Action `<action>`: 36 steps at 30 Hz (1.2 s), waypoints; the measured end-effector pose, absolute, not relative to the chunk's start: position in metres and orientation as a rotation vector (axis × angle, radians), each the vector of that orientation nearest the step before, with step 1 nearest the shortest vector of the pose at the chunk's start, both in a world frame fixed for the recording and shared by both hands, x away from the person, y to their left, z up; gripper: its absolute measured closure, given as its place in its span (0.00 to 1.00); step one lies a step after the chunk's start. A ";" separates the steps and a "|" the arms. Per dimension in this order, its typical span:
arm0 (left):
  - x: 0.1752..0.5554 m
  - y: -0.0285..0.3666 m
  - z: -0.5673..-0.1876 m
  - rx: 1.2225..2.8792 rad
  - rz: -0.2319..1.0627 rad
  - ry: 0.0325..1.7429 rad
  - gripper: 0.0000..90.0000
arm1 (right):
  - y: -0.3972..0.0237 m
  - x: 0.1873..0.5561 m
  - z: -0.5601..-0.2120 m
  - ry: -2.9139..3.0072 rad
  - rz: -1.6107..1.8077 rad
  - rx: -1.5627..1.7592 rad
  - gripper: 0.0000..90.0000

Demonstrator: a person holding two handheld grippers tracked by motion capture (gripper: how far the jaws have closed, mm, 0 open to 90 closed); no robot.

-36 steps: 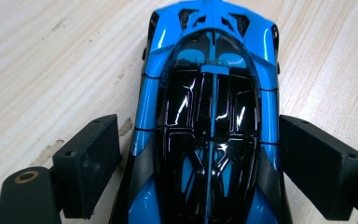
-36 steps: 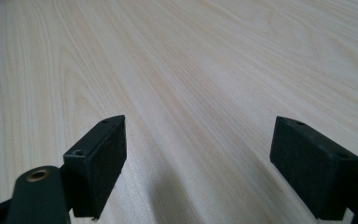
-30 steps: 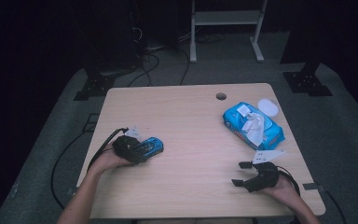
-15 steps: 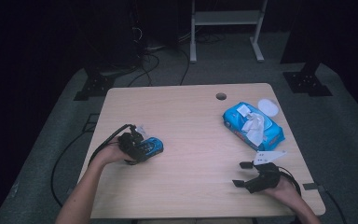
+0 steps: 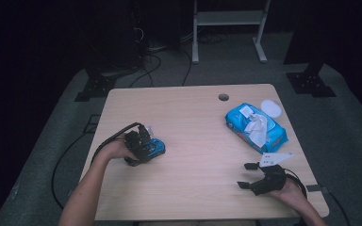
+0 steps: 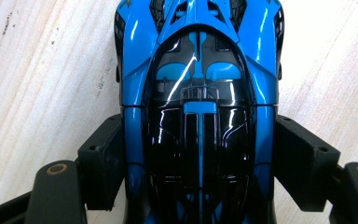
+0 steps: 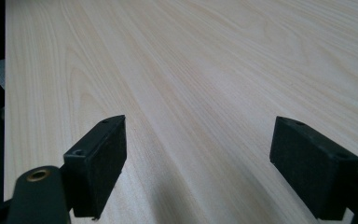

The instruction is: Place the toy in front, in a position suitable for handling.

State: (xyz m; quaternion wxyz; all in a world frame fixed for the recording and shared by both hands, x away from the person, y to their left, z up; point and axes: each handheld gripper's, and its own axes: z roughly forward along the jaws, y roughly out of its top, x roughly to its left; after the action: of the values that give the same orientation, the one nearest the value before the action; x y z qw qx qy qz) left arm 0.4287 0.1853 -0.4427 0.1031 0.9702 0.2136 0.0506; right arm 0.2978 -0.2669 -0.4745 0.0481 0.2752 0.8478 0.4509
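Observation:
A blue and black toy car (image 5: 156,147) lies at the left of the light wooden table (image 5: 193,197). My left gripper (image 5: 146,148) reaches over it from the left. In the left gripper view the car (image 6: 199,84) sits lengthwise between the jaws of my left gripper (image 6: 199,163). Both black pads (image 6: 103,168) press on its blue sides, the jaws having just been closing. Near the front right corner my right gripper (image 5: 246,175) stands open with nothing in it. In the right gripper view the jaws of that gripper (image 7: 198,168) are wide apart above bare wood.
A blue pack of wet wipes (image 5: 256,128) with a tissue sticking out lies at the right, a white round lid (image 5: 270,108) just behind it. A small cable hole (image 5: 223,97) is near the far edge. A white stand (image 5: 226,19) and cables are on the floor beyond.
My left gripper has shifted a little forward and to the right at the toy car and its jaws have narrowed on it. The right gripper has stayed put.

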 end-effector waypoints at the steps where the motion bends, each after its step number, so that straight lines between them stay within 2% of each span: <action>1: 0.429 0.186 -0.442 2.855 0.147 0.626 0.29 | -0.267 0.298 -0.475 2.584 1.375 0.839 0.20; 19: 0.426 0.189 -0.433 2.801 0.208 0.569 0.31 | -0.266 0.298 -0.475 2.587 1.370 0.830 0.20; 25: 0.426 0.192 -0.431 2.779 0.186 0.581 0.31 | -0.267 0.298 -0.474 2.586 1.372 0.829 0.20; 36: 0.428 0.192 -0.439 2.839 0.149 0.615 0.31 | -0.265 0.298 -0.475 2.596 1.365 0.828 0.20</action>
State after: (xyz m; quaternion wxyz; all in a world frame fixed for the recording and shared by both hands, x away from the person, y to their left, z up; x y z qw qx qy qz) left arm 0.4283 0.1922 -0.4387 0.1162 0.9695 0.2099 0.0510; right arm 0.2981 -0.2646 -0.4749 0.0470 0.2714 0.8508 0.4475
